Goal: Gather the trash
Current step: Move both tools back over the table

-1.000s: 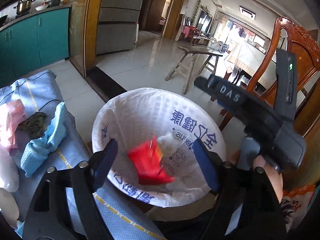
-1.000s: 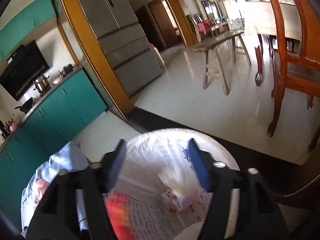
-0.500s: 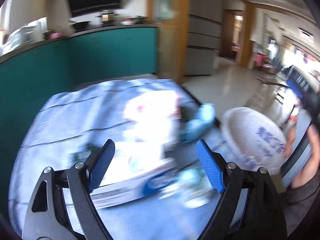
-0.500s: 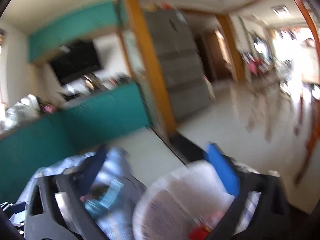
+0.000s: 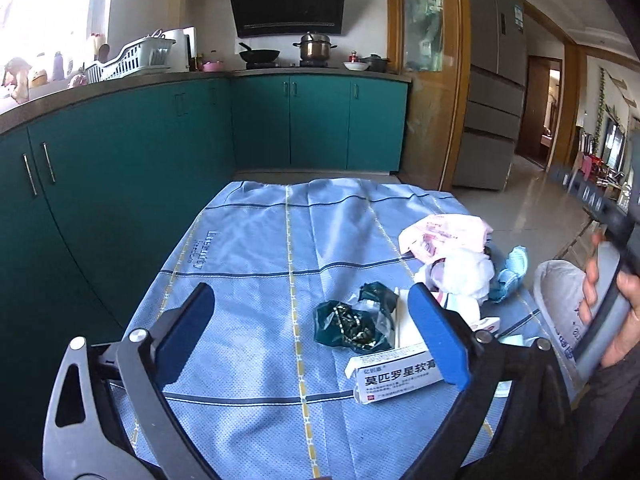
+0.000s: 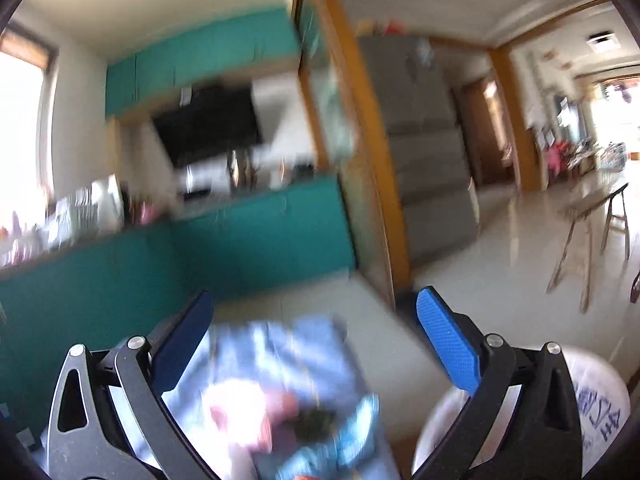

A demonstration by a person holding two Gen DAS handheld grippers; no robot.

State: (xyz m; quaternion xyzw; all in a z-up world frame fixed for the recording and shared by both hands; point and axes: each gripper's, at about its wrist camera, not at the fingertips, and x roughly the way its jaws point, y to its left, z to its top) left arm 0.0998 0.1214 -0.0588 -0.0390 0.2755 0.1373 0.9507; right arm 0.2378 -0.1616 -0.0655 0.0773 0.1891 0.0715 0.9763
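My left gripper is open and empty above a table with a blue checked cloth. Trash lies on the right part of the cloth: a dark green crumpled wrapper, a white medicine box, a pink and white plastic bag, white crumpled paper and a light blue cloth. The lined trash bin stands past the table's right edge. My right gripper is open and empty; its view is blurred, showing the cloth with trash below and the bin at lower right.
Teal kitchen cabinets run along the left and back, with pots and a dish rack on the counter. A grey fridge and a wooden door frame stand at right. The other hand-held gripper is at the right edge.
Both grippers swung left, away from the bin, toward the table. A second ago a red wrapper lay in the bin below the open left gripper; now the table trash is in view.
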